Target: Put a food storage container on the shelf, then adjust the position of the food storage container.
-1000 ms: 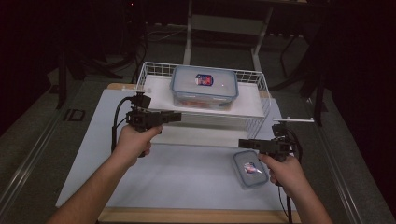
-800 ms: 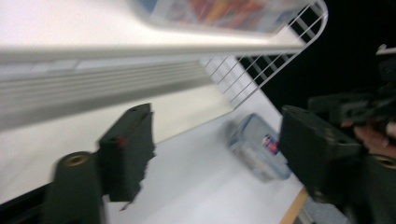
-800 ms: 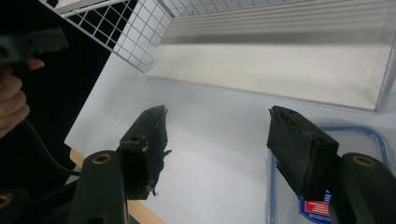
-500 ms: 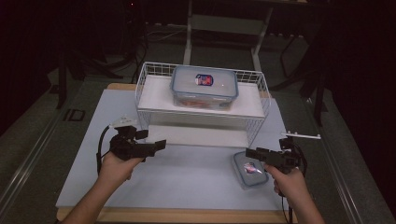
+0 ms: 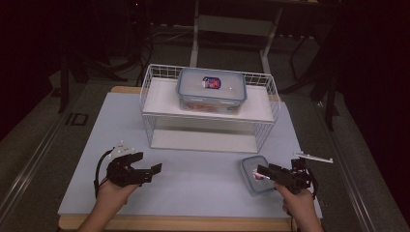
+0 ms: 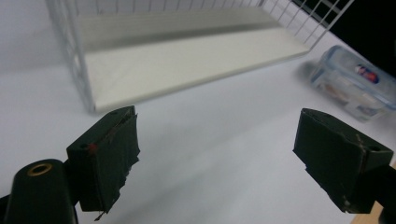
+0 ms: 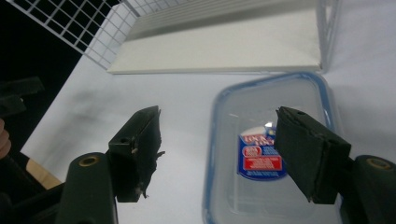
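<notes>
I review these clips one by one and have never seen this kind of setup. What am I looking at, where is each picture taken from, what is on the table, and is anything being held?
A person sits at a white table with a hand-held two-jaw tool in each hand: the left gripper and the right gripper. The high view looks down from above; the other two pictures come from cameras riding on each tool, looking along its black jaws. On the table stands a wire rack with a large lidded container on top. A small lidded container lies flat by the right gripper, whose jaws have just been opening above it. Both grippers are open and hold nothing.
</notes>
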{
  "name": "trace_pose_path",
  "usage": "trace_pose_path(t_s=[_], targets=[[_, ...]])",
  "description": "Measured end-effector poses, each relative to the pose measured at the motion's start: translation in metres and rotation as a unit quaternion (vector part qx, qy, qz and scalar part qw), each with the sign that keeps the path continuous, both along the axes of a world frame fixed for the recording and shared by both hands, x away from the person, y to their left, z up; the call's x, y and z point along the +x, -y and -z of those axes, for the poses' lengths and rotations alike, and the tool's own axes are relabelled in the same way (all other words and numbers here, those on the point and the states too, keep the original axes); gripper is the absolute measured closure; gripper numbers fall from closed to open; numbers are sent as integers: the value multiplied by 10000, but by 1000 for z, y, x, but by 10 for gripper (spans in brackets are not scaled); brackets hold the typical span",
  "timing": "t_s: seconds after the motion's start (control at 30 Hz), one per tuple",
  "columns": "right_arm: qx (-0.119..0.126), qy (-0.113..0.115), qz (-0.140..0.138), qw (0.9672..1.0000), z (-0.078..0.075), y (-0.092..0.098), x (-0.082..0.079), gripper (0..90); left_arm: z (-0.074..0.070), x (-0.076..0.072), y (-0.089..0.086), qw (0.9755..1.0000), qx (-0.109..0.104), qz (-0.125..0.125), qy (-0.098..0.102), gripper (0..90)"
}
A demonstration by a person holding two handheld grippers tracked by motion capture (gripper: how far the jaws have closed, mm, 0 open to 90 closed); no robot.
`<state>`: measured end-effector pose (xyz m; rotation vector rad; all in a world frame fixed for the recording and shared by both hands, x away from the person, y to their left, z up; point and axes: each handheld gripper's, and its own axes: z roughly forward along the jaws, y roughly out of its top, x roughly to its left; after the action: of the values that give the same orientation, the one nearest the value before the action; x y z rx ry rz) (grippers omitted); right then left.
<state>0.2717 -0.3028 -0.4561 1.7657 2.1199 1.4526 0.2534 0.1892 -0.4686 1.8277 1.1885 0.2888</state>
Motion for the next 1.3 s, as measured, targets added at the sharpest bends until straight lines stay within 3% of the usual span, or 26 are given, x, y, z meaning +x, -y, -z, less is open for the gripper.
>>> trace_pose_path(t_s=[0.2,0.23,0.33,0.47,0.57,0.7,0.83,0.93,0.97,1.17,1.3], targets=[[183,55,81,9998,12,3,-6,320,23,-11,-6,9998,-83,-184,-57,143],[184,78,83,9998,13,3,-6,329,25,-14,-7,9998,-6,-208,-26,143],[49,217,94,9997,14,5,-9,357,33,-19,-9,9995,162,-277,28,143],[-53,255,253,9993,16,11,-10,418,43,-24,-16,9985,150,-532,-26,148],[-127,318,344,9988,18,16,-10,456,49,-26,-22,9980,23,-631,-69,151],[-252,440,530,9973,22,26,-7,577,50,-30,-26,9976,32,-694,5,152],[-415,404,668,9961,26,33,0,737,53,-29,-29,9971,-244,-717,-94,152],[-488,420,711,9954,30,39,8,897,53,-29,-29,9971,-262,-706,-84,153],[-463,450,712,9954,31,41,10,900,52,-29,-28,9971,-293,-702,-88,153],[-753,122,511,9958,40,46,36,900,54,-29,-24,9977,-172,-651,-93,154],[-849,-133,276,9959,47,45,52,900,56,-28,-24,9974,-257,-648,-166,155]])
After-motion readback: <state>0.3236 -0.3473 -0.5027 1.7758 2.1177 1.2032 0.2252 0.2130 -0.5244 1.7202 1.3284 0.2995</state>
